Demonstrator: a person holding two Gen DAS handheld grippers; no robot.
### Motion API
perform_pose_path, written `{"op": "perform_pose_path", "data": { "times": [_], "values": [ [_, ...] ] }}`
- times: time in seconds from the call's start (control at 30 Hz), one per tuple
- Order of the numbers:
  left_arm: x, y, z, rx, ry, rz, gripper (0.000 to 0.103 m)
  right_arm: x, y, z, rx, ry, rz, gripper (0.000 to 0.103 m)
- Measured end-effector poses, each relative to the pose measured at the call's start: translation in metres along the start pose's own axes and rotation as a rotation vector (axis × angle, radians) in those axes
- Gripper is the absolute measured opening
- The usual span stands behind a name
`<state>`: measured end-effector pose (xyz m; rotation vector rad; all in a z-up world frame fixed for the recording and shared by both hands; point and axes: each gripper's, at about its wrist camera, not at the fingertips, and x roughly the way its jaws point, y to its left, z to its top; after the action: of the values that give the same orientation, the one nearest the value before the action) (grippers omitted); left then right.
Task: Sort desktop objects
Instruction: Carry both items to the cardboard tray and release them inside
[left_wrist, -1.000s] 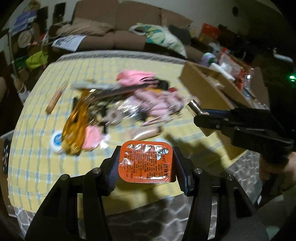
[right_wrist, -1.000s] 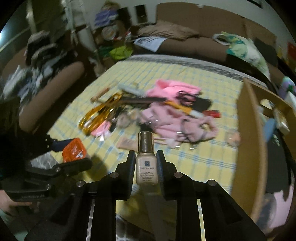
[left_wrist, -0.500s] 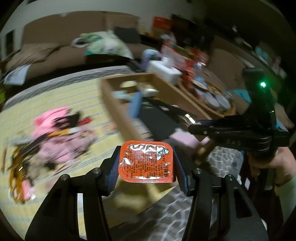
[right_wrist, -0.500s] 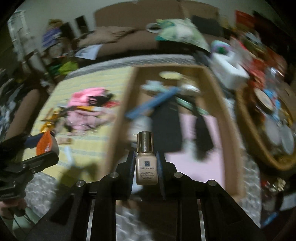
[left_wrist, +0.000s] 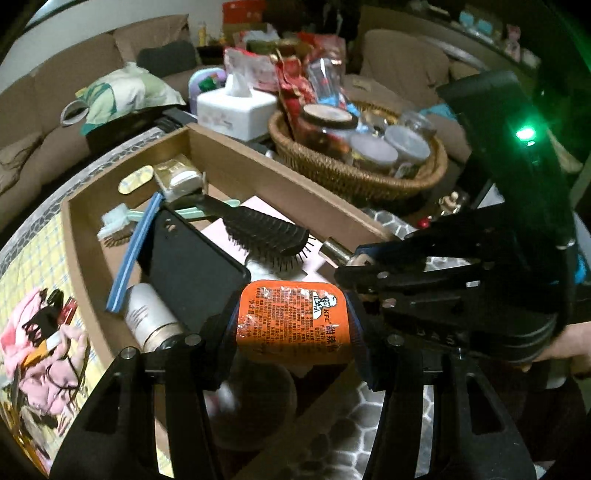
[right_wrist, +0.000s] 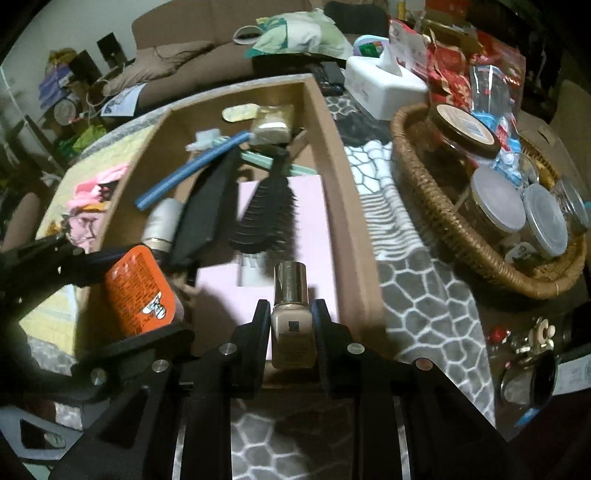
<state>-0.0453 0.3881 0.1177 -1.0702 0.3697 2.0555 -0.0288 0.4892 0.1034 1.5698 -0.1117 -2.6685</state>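
Observation:
My left gripper (left_wrist: 291, 317) is shut on an orange KFC sauce packet (left_wrist: 291, 314) and holds it over the near end of the brown cardboard box (left_wrist: 258, 173). The packet also shows in the right wrist view (right_wrist: 138, 288). My right gripper (right_wrist: 291, 328) is shut on a small foundation bottle (right_wrist: 291, 325) with a gold cap, above the box's near edge (right_wrist: 354, 229). The right gripper appears in the left wrist view (left_wrist: 354, 266), just right of the packet. The box holds a black hairbrush (left_wrist: 266, 229), a black case (left_wrist: 192, 266), a blue stick (left_wrist: 136, 247) and a silver bottle (left_wrist: 147, 314).
A wicker basket (right_wrist: 436, 206) of jars stands right of the box. A white tissue box (left_wrist: 236, 110) is behind it. A pile of pink items (left_wrist: 44, 343) lies on the yellow cloth at left. Small trinkets (right_wrist: 532, 336) lie at right on the grey patterned cloth.
Both grippers have swung right from over the yellow cloth to over the cardboard box, still holding the packet and the bottle. The box and the basket now fill the views.

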Motion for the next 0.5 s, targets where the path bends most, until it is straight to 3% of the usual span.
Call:
{"op": "perform_pose_path", "data": {
  "times": [0.33,0.5],
  "values": [
    [0.03,-0.003,-0.004,0.144,0.047,-0.073,0.05,0.001,-0.015,-0.002,0.013,-0.027,0.062,0.022],
    [0.038,-0.005,-0.005,0.153,0.061,-0.082,0.052,-0.009,-0.025,0.002,0.053,-0.056,0.107,0.025]
  ]
}}
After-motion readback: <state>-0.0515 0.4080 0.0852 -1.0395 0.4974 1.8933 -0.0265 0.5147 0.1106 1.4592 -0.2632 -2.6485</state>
